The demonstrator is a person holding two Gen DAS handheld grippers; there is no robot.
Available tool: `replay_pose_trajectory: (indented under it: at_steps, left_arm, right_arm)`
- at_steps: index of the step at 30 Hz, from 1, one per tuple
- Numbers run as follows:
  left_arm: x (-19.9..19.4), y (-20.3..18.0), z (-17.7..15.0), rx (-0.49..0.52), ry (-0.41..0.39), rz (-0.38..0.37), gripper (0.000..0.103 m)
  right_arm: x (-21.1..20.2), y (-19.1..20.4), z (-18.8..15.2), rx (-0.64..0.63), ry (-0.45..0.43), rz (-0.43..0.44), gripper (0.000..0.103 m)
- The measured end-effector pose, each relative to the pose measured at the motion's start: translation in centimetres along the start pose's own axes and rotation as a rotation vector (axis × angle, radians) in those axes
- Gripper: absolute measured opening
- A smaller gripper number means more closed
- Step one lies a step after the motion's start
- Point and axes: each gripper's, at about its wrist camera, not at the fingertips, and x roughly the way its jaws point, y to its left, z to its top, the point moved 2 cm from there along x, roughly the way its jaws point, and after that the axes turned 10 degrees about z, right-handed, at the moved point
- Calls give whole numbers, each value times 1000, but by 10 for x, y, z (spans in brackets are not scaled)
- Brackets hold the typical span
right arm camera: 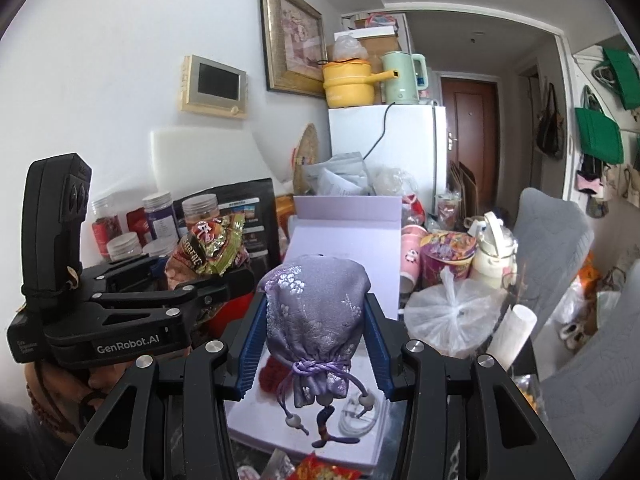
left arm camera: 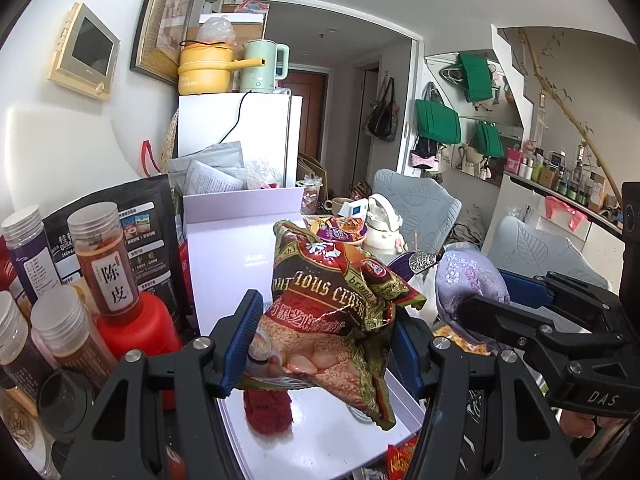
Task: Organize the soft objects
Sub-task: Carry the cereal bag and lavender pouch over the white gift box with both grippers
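My left gripper (left arm camera: pixel 324 320) is shut on a crinkled cereal packet (left arm camera: pixel 340 312) and holds it above an open pale lilac box (left arm camera: pixel 232 248). A dark red knitted thing (left arm camera: pixel 268 410) lies in the box under the packet. My right gripper (right arm camera: pixel 314 322) is shut on a lilac brocade drawstring pouch (right arm camera: pixel 316 312), held above the same box (right arm camera: pixel 344 232), cords and beads hanging down. The red knitted thing (right arm camera: pixel 274 372) shows behind the pouch. Each gripper shows in the other's view: the right one (left arm camera: pixel 520 320) on the right, the left one (right arm camera: pixel 192 280) on the left.
Spice jars (left arm camera: pixel 108 264), a red bottle (left arm camera: pixel 140 328) and a black pouch bag (left arm camera: pixel 120 216) crowd the left. A noodle cup (right arm camera: pixel 448 256), white flask (right arm camera: pixel 494 256), pink cup (right arm camera: pixel 412 256) and tied plastic bag (right arm camera: pixel 452 312) stand right of the box. Red snack packets (right arm camera: pixel 328 470) lie in front.
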Motion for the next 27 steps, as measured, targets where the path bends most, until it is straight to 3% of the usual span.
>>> replay_pose_trajectory:
  at_steps: [15, 27]
  left_arm:
    - [61, 5, -5, -25, 57, 30, 61]
    - [105, 12, -27, 0, 166, 75, 61]
  right_arm:
    - [47, -35, 15, 28, -21, -6, 46]
    - [94, -62, -12, 99, 71, -4, 46]
